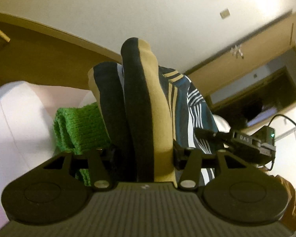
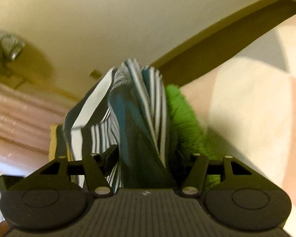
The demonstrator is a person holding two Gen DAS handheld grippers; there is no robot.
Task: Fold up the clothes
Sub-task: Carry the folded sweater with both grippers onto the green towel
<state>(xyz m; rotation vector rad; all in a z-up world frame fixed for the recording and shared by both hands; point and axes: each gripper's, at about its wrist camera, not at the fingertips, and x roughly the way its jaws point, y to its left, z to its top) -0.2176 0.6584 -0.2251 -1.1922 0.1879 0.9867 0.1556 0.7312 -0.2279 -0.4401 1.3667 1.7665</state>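
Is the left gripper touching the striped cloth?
Touching. In the left wrist view, the left gripper has its jaws shut on a navy and tan fold of the striped cloth, which rises straight out from between them.

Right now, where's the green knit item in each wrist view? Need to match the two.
Left wrist: green knit item sits left of centre, beside the navy-and-tan fabric clamped in the left gripper.
Right wrist: green knit item sits right of centre, beside the striped garment in the right gripper.
Shared landmark: the striped garment.
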